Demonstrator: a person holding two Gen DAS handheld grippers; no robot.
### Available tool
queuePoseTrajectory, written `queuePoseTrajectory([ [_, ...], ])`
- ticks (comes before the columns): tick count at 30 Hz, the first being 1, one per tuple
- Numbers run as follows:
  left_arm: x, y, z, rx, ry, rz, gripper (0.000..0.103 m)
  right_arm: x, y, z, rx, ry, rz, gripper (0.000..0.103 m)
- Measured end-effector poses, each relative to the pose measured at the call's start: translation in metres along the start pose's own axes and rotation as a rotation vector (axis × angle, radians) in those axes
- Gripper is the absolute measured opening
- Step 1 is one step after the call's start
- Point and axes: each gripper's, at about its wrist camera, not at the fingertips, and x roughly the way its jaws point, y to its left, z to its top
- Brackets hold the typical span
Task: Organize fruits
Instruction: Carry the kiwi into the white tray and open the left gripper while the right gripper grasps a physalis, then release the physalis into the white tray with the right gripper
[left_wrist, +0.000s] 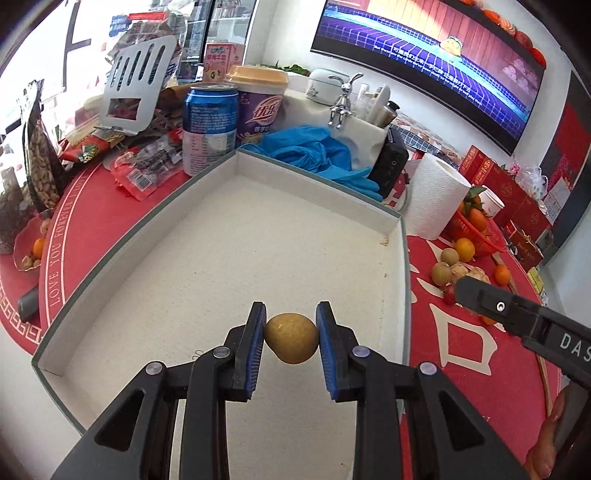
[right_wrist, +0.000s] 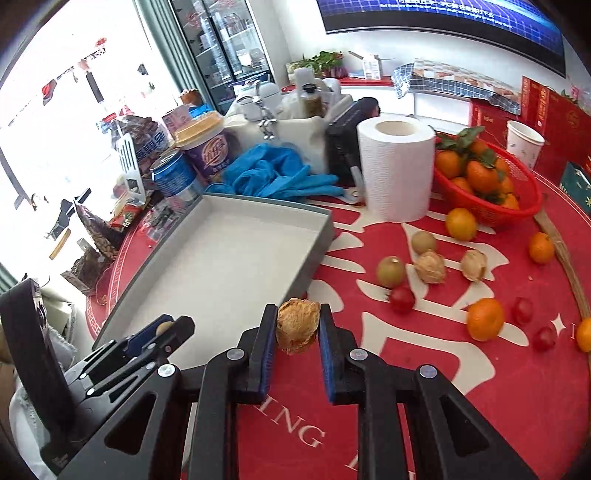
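Fruits being held: small round tan-green fruit (left_wrist: 291, 338) clamped in left gripper (left_wrist: 291, 334) over shallow grey cardboard tray (left_wrist: 129, 236); papery brown husked fruit (right_wrist: 297, 325) clamped in right gripper (right_wrist: 297, 326) beside tray's near corner.

A round table under a red cloth (right_wrist: 461, 387) with white lettering bears a shallow grey tray (right_wrist: 314, 251), a paper roll (right_wrist: 397, 170), a red basket (right_wrist: 517, 206), blue gloves (right_wrist: 273, 173), a blue can (left_wrist: 210, 125), and loose oranges, cherry tomatoes and husked fruits.
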Motion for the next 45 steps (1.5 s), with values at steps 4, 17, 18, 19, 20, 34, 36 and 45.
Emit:
queuePoseTrajectory([
  [4, 0.004, 0.009, -0.002, -0.025, 0.013, 0.023, 0.031, 0.015, 0.017, 0.006, -0.023, 0.023, 0.042, 0.022],
  [17, 0.015, 0.016, -0.005, -0.028, 0.040, 0.090, 0.047, 0.049, 0.040, 0.013, -0.071, 0.095, 0.070, 0.038],
  [18, 0.015, 0.015, -0.005, -0.022, 0.038, 0.099, 0.051, 0.047, 0.038, 0.014, -0.063, 0.090, 0.060, 0.070],
  [19, 0.014, 0.014, -0.005, -0.020, 0.032, 0.106, 0.057, 0.042, 0.034, 0.015, -0.049, 0.072, 0.055, 0.087],
  [20, 0.013, 0.014, -0.005, -0.018, 0.025, 0.112, 0.059, 0.035, 0.031, 0.016, -0.037, 0.045, 0.048, 0.103],
  [34, -0.018, -0.050, -0.019, 0.188, -0.084, -0.030, 0.076, -0.048, -0.141, -0.070, 0.214, 0.020, -0.311, 0.103],
  [36, -0.020, -0.076, -0.027, 0.268, -0.064, -0.071, 0.076, -0.052, -0.162, -0.084, 0.233, 0.038, -0.342, 0.103],
  [45, 0.001, -0.181, -0.045, 0.491, 0.077, -0.200, 0.076, -0.055, -0.184, -0.104, 0.149, 0.059, -0.411, 0.103],
])
